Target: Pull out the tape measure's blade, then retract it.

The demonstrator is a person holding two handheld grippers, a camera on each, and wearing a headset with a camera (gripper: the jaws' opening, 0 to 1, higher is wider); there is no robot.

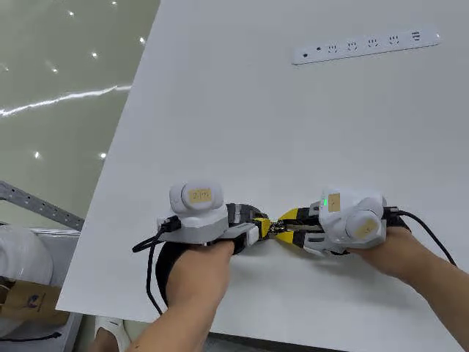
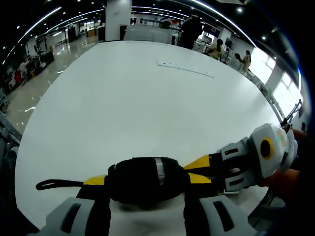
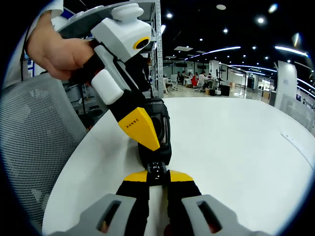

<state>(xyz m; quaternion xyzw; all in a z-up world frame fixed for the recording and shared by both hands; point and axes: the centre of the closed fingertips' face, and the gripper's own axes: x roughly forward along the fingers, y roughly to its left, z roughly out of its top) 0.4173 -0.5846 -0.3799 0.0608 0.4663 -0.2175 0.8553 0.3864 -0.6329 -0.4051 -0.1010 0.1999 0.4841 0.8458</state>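
While left tongs [image 2: 147, 180] clamp tape measure [image 3: 160, 129], right tongs [image 3: 157, 175] pinch its tip [image 3: 156, 167].

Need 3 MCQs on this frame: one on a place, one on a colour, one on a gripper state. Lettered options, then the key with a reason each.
1. Where does the power strip lie on the table?
A. at the far side
B. at the near edge
C. hanging off the left edge

2. What colour is the case of the tape measure?
A. red
B. black
C. white

3. How does the right gripper stand?
A. wide open above the table
B. shut on the power strip
C. shut on the blade tip

Key:
1 A: the head view shows it far across the table, away from both grippers.
2 B: the case held between the left gripper's yellow pads is black.
3 C: in the right gripper view its jaws meet on the small metal tip at the case's mouth.
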